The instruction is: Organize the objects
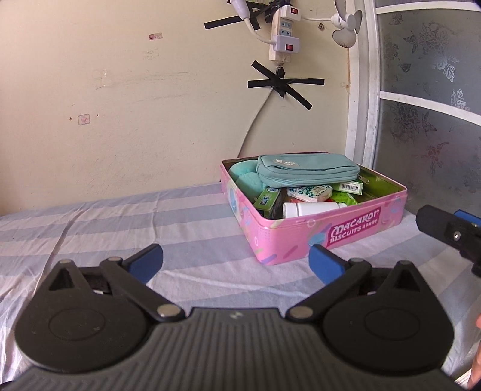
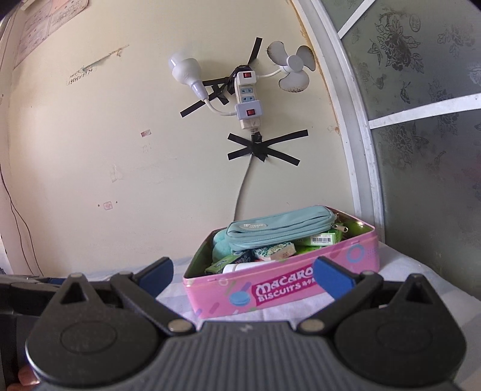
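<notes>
On the striped sheet (image 1: pixel 90 222), seen from the left wrist, a pink tin (image 1: pixel 339 228) sits open near the wall, beside a white frame with frosted patterned glass. It is packed: a teal pouch (image 1: pixel 306 173) lies on top, a fluffy teal item (image 1: pixel 242 177) sits at its back left, and below are a white bottle (image 1: pixel 309 209), green boxes (image 1: pixel 266 201) and a patterned packet (image 1: pixel 311 192). The left gripper (image 1: pixel 236 261) hangs short of the tin with its blue pads spread wide and nothing between them, only bare sheet. The right gripper's black and blue tip shows at the right edge, just beside the tin's near right corner. A power strip (image 1: pixel 281 33) is taped to the wall above, with a small fan (image 1: pixel 345 22) to its right.

From the right wrist, the same tin (image 2: pixel 270 297) lies straight ahead, its lettered side facing the camera. The pouch (image 2: pixel 279 230) tilts across the heap, a barcoded green box (image 2: pixel 323 239) just behind it and the bottle (image 2: pixel 240 267) at the near wall. The right gripper (image 2: pixel 242 273) stands wide apart, empty; its right pad overlaps the tin's front in the view, though I cannot tell if it touches. On the wall are the strip (image 2: pixel 248 99), a bulb (image 2: pixel 186 70) and the fan (image 2: pixel 293 66).
</notes>
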